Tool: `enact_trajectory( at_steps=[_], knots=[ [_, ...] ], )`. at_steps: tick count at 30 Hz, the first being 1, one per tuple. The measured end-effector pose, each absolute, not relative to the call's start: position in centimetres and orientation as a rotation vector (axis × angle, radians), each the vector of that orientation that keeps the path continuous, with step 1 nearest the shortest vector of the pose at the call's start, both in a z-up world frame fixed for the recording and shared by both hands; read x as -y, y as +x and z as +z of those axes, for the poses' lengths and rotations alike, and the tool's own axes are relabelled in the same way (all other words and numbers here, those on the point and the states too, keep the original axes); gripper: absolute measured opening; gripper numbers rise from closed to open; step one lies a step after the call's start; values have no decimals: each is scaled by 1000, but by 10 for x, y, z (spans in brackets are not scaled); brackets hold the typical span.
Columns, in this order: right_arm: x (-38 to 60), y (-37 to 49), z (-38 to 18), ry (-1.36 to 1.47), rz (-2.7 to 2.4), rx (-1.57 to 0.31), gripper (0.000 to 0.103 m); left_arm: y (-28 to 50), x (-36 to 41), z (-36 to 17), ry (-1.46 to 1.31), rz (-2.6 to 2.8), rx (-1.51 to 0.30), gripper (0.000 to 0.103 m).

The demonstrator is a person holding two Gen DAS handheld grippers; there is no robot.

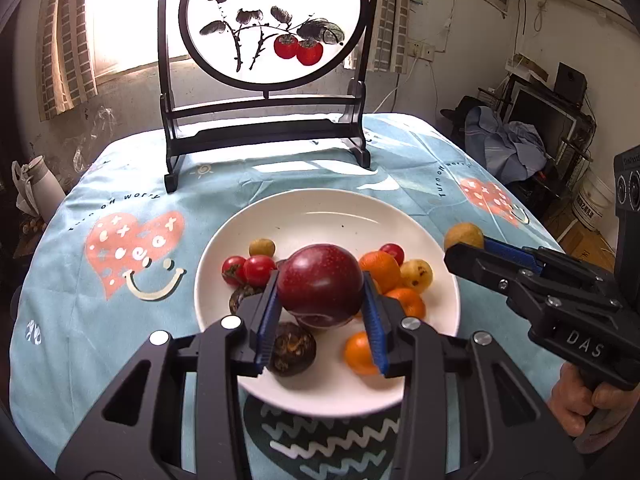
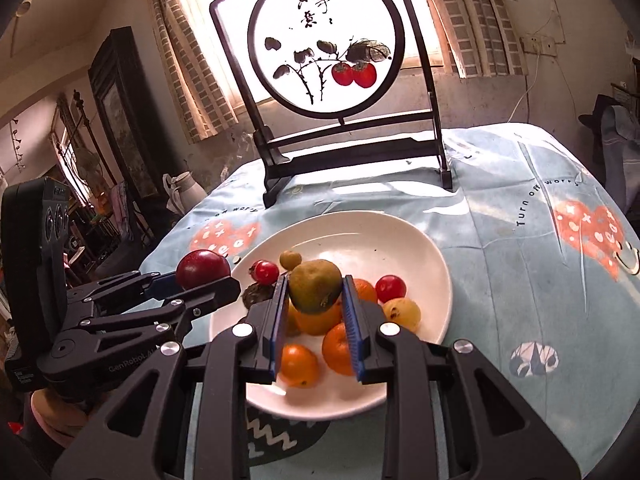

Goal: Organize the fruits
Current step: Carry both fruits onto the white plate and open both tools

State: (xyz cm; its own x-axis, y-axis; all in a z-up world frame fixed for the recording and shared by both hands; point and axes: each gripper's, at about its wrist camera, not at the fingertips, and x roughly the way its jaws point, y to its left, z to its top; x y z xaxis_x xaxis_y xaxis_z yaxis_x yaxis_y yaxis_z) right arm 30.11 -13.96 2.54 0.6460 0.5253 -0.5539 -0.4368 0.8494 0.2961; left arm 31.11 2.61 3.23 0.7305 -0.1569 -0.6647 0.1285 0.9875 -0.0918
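Dark red and glossy, a plum (image 1: 320,286) sits clamped between the blue pads of the left hand-held gripper (image 1: 322,312), held above the white plate (image 1: 304,210) rather than resting in it. The right hand-held gripper (image 2: 314,308) has its pads pressed on a small brownish-green round fruit (image 2: 315,286) (a longan, by the look of it), also lifted over the plate; in the left wrist view that gripper reaches in from the right edge, with the person's hand (image 1: 580,404) around its grip.

Left in the plate are two cherry tomatoes (image 1: 248,270) touching each other, another cherry tomatoe (image 1: 393,253) behind the small oranges (image 1: 380,270), a pale yellow speckled fruit (image 1: 417,276) just beside them, a small tan fruit (image 1: 262,247), and dark brown wrinkled fruits (image 1: 291,348) near the front rim.

The plate stands on a worktop covered with a light blue cloth (image 1: 132,184) printed with pink hearts and smiles. Behind the plate stands a black-framed round screen (image 1: 272,20) painted with two red persimmons, backlit by a curtained window.
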Motion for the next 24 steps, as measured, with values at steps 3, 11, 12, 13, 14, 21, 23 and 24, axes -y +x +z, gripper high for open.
enact_trajectory(
  at_steps=[3, 11, 12, 13, 14, 21, 23, 24],
  knots=[
    [133, 330, 11, 137, 539, -716, 27, 346, -27, 21, -33, -138, -763, 39],
    [115, 366, -14, 116, 549, -768, 27, 389, -34, -8, -12, -93, -821, 39],
    [114, 367, -15, 116, 556, -768, 27, 389, -34, -10, -10, -92, -825, 39],
    [114, 366, -15, 113, 562, -769, 27, 389, -35, -11, -5, -85, -829, 40],
    [114, 366, -15, 110, 564, -774, 33, 388, -35, -11, 7, -69, -828, 40],
    [128, 332, 12, 70, 566, -737, 68, 340, -36, 23, 99, 47, -702, 95],
    [132, 312, 24, 48, 576, -695, 73, 319, -37, 36, 81, 37, -679, 98],
    [134, 301, 29, 34, 580, -687, 76, 308, -36, 42, 79, 36, -667, 100]
  ],
)
